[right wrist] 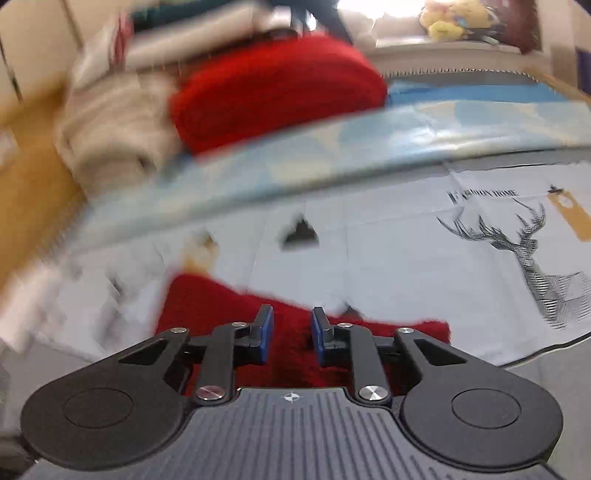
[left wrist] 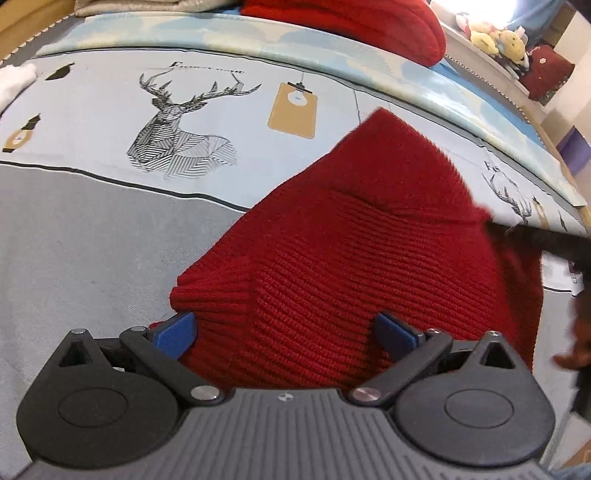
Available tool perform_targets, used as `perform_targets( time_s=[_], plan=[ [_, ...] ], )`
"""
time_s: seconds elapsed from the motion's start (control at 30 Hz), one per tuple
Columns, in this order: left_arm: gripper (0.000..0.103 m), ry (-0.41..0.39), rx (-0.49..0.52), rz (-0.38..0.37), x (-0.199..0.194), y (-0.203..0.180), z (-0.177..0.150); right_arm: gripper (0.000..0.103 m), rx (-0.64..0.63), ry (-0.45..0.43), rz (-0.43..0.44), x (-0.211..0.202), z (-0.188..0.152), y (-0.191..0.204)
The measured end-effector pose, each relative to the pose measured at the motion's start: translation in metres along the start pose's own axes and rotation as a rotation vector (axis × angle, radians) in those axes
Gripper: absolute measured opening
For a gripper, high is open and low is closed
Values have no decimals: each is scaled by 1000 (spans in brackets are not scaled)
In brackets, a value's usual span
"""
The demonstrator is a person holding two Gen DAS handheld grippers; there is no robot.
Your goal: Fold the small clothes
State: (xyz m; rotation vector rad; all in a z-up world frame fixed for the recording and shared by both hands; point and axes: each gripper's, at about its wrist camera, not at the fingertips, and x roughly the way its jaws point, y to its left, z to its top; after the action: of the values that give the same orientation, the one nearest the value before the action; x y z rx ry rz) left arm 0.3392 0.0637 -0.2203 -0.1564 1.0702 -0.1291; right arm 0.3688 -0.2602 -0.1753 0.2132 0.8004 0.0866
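Observation:
A dark red knitted garment [left wrist: 351, 266] lies bunched on the bed sheet [left wrist: 92, 240]. My left gripper [left wrist: 286, 332] is open, its blue pads [left wrist: 177, 330] wide apart with the knit's ribbed edge between them. In the blurred right wrist view the same red knit [right wrist: 207, 306] lies under and in front of my right gripper [right wrist: 292, 330]. Its blue pads [right wrist: 266, 332] stand a narrow gap apart, with red knit seen in the gap. The right gripper's dark edge [left wrist: 546, 240] shows at the right in the left wrist view.
A folded bright red garment [left wrist: 354, 22] and beige clothes [right wrist: 118, 125] lie at the head of the bed. The sheet carries deer prints [left wrist: 177, 133]. Plush toys [left wrist: 498, 40] sit on a ledge beyond. A wooden bed frame [right wrist: 29, 192] runs along the left.

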Motion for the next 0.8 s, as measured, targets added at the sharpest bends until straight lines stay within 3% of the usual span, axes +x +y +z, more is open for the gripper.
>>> perform_targets(
  time_s=[0.07,0.1,0.23,0.27,0.3,0.37,0.47,0.57,0.7,0.8],
  plan=[
    [103,-19,14,12,-1,-2,2,24,-92,88,-76,29,-14,0],
    [103,-21,20,27,-2,-3,2,28,-109,63,-88,31,-16,-2],
    [103,4,4,15,-8,0,-1,32,115,32,-35,9,-11,-20],
    [103,14,-1,-9,-12,1,-4,45,163,16,-20,-3,-12,-25],
    [103,18,-6,-25,-16,2,-6,67,204,8,-15,-15,-16,-29],
    [103,33,-22,-50,-21,1,-13,92,277,-17,8,-41,-30,-38],
    [103,81,-42,-66,-19,-3,-24,93,353,14,71,-57,-60,-49],
    [103,106,-74,-70,-15,-5,-33,93,397,95,42,-50,-81,-57],
    [103,134,-131,-96,-8,-4,-36,94,480,186,98,-15,-85,-65],
    [103,162,-194,-134,0,0,-33,101,505,217,102,3,-79,-64]
  ],
)
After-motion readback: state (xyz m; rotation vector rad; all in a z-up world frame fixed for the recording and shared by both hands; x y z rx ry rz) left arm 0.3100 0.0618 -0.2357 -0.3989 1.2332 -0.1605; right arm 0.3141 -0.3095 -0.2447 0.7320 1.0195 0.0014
